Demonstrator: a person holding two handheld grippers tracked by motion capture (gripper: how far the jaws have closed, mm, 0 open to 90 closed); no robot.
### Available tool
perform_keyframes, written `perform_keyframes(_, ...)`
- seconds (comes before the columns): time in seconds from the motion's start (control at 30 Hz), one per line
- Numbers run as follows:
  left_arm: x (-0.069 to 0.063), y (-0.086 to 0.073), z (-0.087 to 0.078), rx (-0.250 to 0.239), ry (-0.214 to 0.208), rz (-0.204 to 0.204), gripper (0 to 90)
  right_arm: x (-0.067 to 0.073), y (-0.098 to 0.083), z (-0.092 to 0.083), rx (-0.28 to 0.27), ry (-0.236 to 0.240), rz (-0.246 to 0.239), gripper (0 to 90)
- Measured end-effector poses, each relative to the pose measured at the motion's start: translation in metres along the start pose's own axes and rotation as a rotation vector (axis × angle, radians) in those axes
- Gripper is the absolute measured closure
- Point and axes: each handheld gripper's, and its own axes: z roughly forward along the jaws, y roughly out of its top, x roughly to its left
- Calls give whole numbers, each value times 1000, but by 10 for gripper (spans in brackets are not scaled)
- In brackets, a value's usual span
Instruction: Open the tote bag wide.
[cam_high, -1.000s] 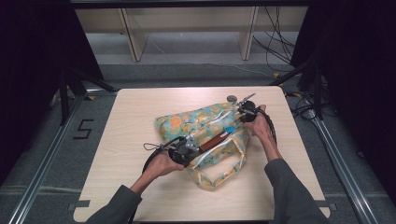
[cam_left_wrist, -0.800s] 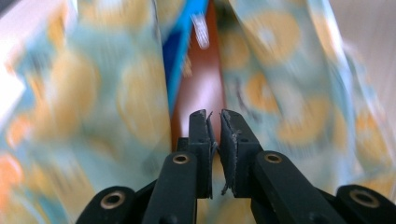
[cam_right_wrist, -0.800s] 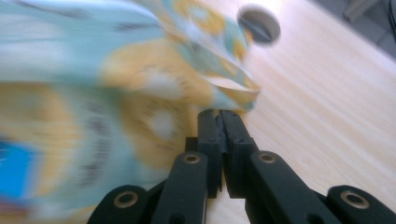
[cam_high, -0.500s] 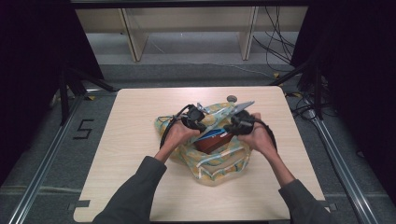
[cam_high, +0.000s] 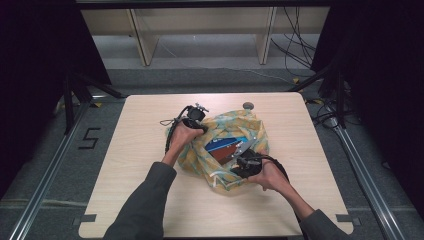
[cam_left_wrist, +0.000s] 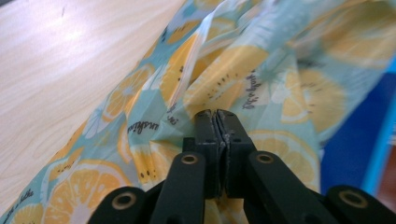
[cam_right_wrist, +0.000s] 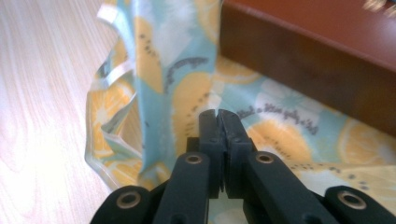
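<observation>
My left tool (cam_left_wrist: 216, 113) is pressed shut on a fold of the bag (cam_high: 227, 131), and my right tool (cam_right_wrist: 218, 113) pinches its film near the hem. The bag lies between my tools on the desk (cam_high: 130, 165), thin, soft and probably slippery, so I judge edges and folds the best holds. Just beyond my right tool, a stiff box (cam_right_wrist: 322, 56) inside will add weight.

Counted on the desk (cam_high: 130, 200): one lemon-print plastic bag (cam_high: 197, 159); one brown box (cam_high: 226, 152) seen inside it; one small round grey disc (cam_high: 248, 105); two tools, left tool (cam_high: 201, 126) and right tool (cam_high: 236, 168).
</observation>
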Motion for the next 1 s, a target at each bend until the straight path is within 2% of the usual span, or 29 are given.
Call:
perform_keyframes(0.03,-3,0,-6,-16,-12,8,861,-3,0,-3,-29,-27,-26,893)
perform_keyframes(0.07,-5,-1,-13,-35,-28,19,855,-2,1,-6,-72,-13,-6,893)
perform_keyframes(0.1,-5,-1,-13,-35,-28,19,848,-2,1,-6,-72,-13,-6,893)
perform_keyframes(0.13,-8,-2,-22,-75,-37,13,848,-4,3,-13,-94,-44,-1,892)
perform_keyframes(0.17,-12,-4,-35,-101,-47,23,831,-12,2,-26,-126,-119,-25,887)
perform_keyframes(0.2,-13,-6,-41,-118,-49,29,818,-13,2,-30,-158,-115,-28,884)
perform_keyframes(0.23,-15,-9,-46,-140,-54,16,800,-13,2,-34,-180,-116,-23,876)
perform_keyframes(0.27,-16,-12,-52,-155,-63,10,773,-10,2,-36,-226,-88,21,866)
perform_keyframes(0.3,-18,-15,-57,-170,-71,4,742,-10,1,-38,-233,-91,39,849)
perform_keyframes(0.33,-20,-18,-62,-193,-67,3,714,-11,0,-41,-235,-97,24,833)
perform_keyframes(0.37,-20,-18,-62,-193,-67,3,688,-12,-1,-41,-246,-118,26,818)
perform_keyframes(0.4,-26,-25,-71,-230,-83,-10,661,-12,-2,-42,-244,-123,37,795)
perform_keyframes(0.43,-28,-28,-76,-250,-86,-17,629,-13,-3,-42,-252,-120,24,767)
perform_keyframes(0.47,-30,-32,-81,-261,-96,-18,591,-14,-5,-43,-264,-132,37,731)
perform_keyframes(0.5,-33,-35,-85,-272,-94,-24,560,-15,-6,-46,-257,-126,27,704)
perform_keyframes(0.57,-37,-40,-92,-280,-101,-23,494,-16,-8,-50,-277,-128,44,641)
perform_keyframes(0.6,-39,-43,-95,-295,-109,-37,464,-16,-10,-54,-295,-140,62,606)
perform_keyframes(0.63,-39,-43,-95,-295,-109,-37,439,-16,-10,-54,-295,-140,62,606)
perform_keyframes(0.67,-42,-46,-99,-293,-112,-36,439,-16,-11,-58,-297,-151,73,572)
perform_keyframes(0.7,-47,-52,-105,-304,-98,-18,400,-18,-14,-65,-332,-164,79,517)
perform_keyframes(0.73,-50,-56,-107,-314,-103,-30,389,-18,-17,-69,-344,-172,95,498)
perform_keyframes(0.83,-54,-63,-112,-318,-100,-14,353,-18,-22,-74,-366,-179,122,466)
perform_keyframes(0.87,-57,-70,-115,-306,-103,-8,346,-21,-26,-80,-378,-171,145,449)
perform_keyframes(0.9,-57,-70,-115,-306,-103,-8,338,-19,-28,-82,-385,-154,200,446)
perform_keyframes(0.93,-62,-78,-117,-305,-102,-23,325,-23,-31,-83,-397,-174,181,441)
perform_keyframes(1.0,-64,-85,-119,-301,-113,-3,303,-23,-36,-85,-387,-178,191,430)
